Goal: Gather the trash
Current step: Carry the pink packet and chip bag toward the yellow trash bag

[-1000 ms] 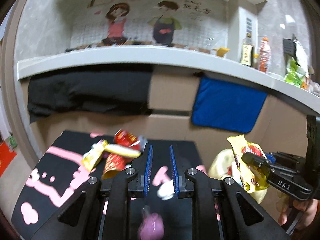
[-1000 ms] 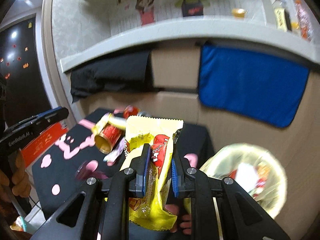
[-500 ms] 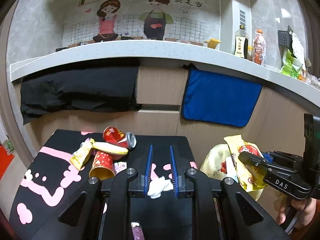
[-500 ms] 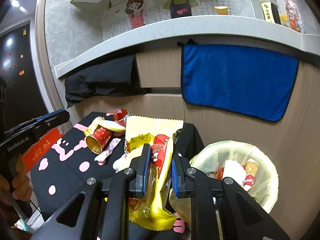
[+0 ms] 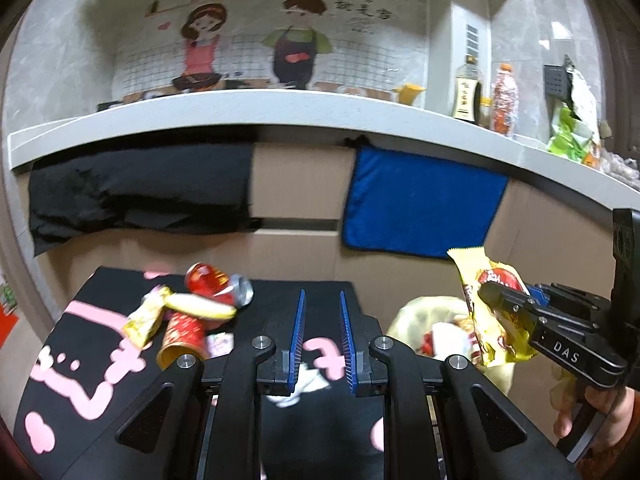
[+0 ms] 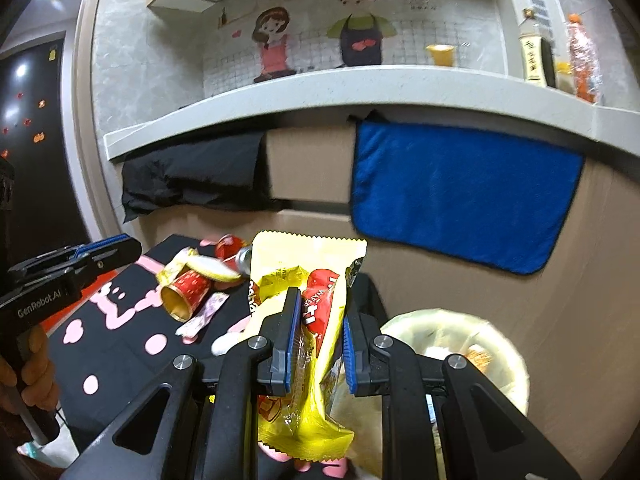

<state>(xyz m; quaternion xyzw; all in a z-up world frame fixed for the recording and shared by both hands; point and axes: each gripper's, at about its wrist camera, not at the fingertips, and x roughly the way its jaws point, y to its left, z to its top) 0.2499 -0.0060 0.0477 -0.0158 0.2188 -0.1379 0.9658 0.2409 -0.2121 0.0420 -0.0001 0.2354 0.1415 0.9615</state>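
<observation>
My right gripper (image 6: 318, 300) is shut on a yellow and red wafer wrapper (image 6: 312, 280). It also shows in the left wrist view (image 5: 490, 312), held above the trash bin (image 5: 416, 312). The bin (image 6: 496, 344) is lined with a pale bag and holds several wrappers. My left gripper (image 5: 320, 300) is open and empty above the black table (image 5: 80, 360). On the table lie a red can (image 5: 212, 284), a red paper cup (image 5: 182, 338), a yellow wrapper (image 5: 146, 320), a small pink wrapper (image 6: 202, 316) and a white crumpled tissue (image 5: 296, 388).
A blue towel (image 5: 420, 204) and a black cloth (image 5: 140, 192) hang from the grey counter (image 5: 280, 108) behind. Bottles (image 5: 466, 94) and bags stand on the counter. The table carries a black cloth with pink marks.
The left gripper has risen and drawn back a little, so the trash pile looks farther away. The right gripper has carried the wafer wrapper up and right, towards the bin.
</observation>
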